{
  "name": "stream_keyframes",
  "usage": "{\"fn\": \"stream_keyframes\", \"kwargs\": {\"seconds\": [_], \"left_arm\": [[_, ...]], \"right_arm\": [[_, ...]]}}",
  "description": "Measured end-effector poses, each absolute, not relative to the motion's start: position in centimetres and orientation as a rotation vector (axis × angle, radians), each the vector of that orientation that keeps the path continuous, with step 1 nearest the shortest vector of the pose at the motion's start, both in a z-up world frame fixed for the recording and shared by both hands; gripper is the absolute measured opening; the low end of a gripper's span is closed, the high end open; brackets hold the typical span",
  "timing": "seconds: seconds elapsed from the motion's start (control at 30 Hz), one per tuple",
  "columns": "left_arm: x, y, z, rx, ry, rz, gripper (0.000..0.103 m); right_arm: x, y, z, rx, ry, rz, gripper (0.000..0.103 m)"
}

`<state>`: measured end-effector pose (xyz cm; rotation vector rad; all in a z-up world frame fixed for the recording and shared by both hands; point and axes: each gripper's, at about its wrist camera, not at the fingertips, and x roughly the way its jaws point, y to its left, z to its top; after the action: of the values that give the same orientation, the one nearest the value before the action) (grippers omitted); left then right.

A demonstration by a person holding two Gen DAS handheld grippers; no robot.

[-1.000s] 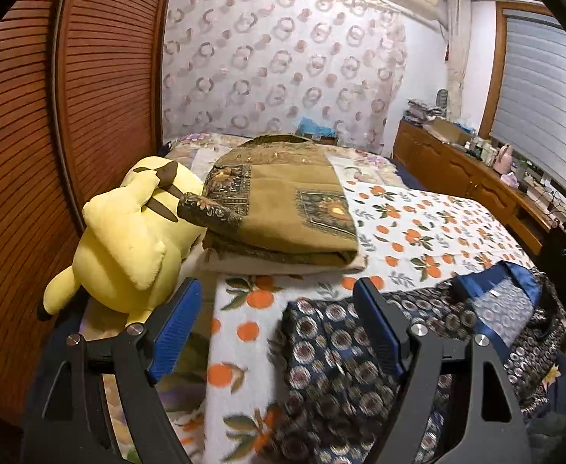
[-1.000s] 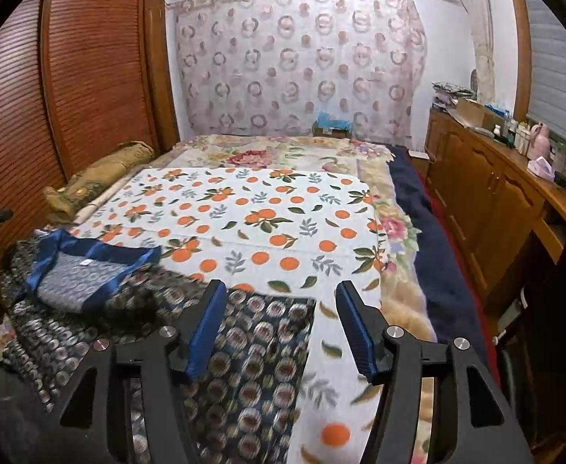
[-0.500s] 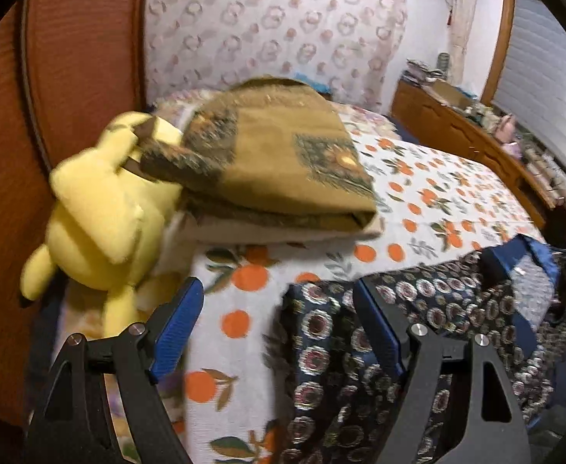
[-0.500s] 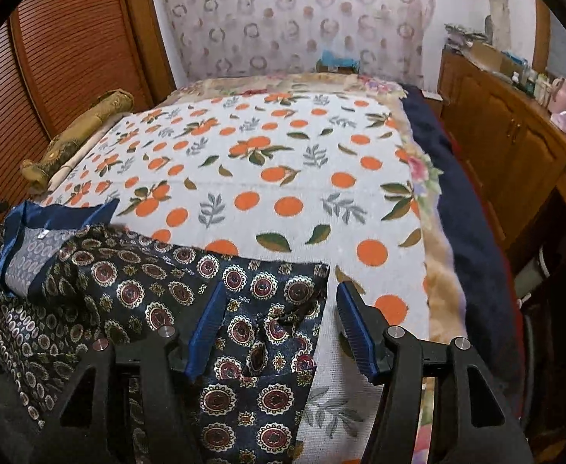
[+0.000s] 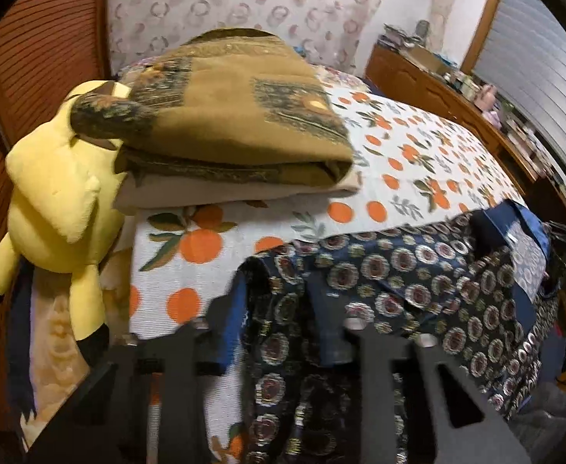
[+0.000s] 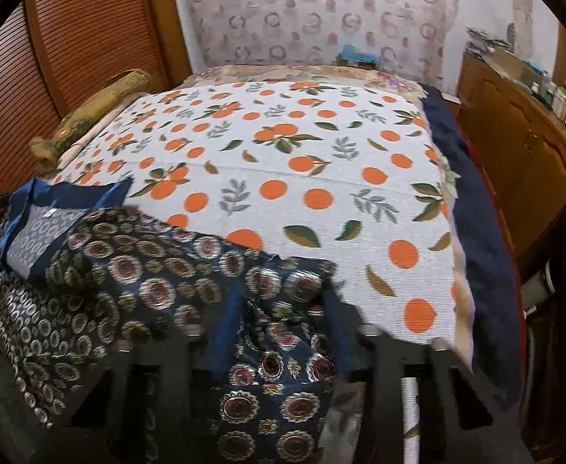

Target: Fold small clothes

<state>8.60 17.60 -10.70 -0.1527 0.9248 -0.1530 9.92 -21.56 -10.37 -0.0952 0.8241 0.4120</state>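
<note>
A dark navy garment [image 5: 418, 278] with round medallion print and a blue collar lies at the near edge of the bed, on the orange-print sheet [image 5: 399, 154]. My left gripper [image 5: 279, 321] is at the garment's left corner. Its jaws are closing, with a bunch of the cloth pinched between the blue pads. In the right wrist view the same garment [image 6: 147, 270] spreads to the left. My right gripper [image 6: 283, 328] is at its right corner, jaws closing, with gathered fabric between the fingers. Both fingertips are blurred.
A yellow plush toy [image 5: 54, 193] and a folded olive-brown blanket [image 5: 236, 116] sit at the bed's left side by the wooden slatted door [image 5: 31, 58]. A wooden cabinet [image 6: 515, 135] runs along the right. The orange-print sheet [image 6: 302, 154] stretches beyond the garment.
Both grippers dropped and tilted down onto the garment's near corners. Their jaws went from wide apart to narrow, with cloth now pinched in each.
</note>
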Motion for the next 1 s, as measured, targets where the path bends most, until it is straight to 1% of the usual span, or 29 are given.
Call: {"fn": "stream_keyframes", "kwargs": {"seconds": [0.03,0.1,0.13,0.27,0.43,0.6,0.67,0.83,0.93,1.0], "left_arm": [[8.5,17.3,-10.5,-0.136,0.919,-0.157,0.01],[8.1,16.9,-9.8,-0.125,0.895,-0.175,0.007],[7.8,16.7,-9.3,-0.124,0.879,-0.173,0.007],[5.7,16.3,-5.3,-0.134,0.757,-0.179,0.006],[3.2,15.6,1.4,-0.119,0.575,-0.196,0.006],[0.7,16.0,7.8,-0.131,0.382,-0.182,0.006],[0.8,16.1,9.8,-0.123,0.331,-0.168,0.006],[4.3,16.8,13.9,-0.105,0.258,-0.143,0.006],[7.8,16.7,14.7,-0.086,0.261,-0.124,0.006],[11.0,16.8,14.5,-0.068,0.281,-0.088,0.006]], "right_arm": [[9.8,-21.3,-10.4,-0.095,0.827,0.435,0.016],[9.2,-20.9,-10.2,-0.12,0.804,0.441,0.01],[8.6,-20.7,-9.8,-0.133,0.761,0.421,0.009],[5.7,-21.3,-6.5,-0.083,0.609,0.385,0.008],[2.8,-22.2,-1.3,-0.061,0.471,0.39,0.008],[-0.3,-23.2,5.0,-0.067,0.299,0.375,0.008],[-1.2,-23.7,7.8,-0.063,0.242,0.38,0.008],[-0.9,-24.2,13.3,-0.075,0.14,0.347,0.008],[2.0,-24.0,15.6,-0.084,0.138,0.319,0.008],[5.4,-22.9,15.8,-0.096,0.183,0.307,0.008]]}}
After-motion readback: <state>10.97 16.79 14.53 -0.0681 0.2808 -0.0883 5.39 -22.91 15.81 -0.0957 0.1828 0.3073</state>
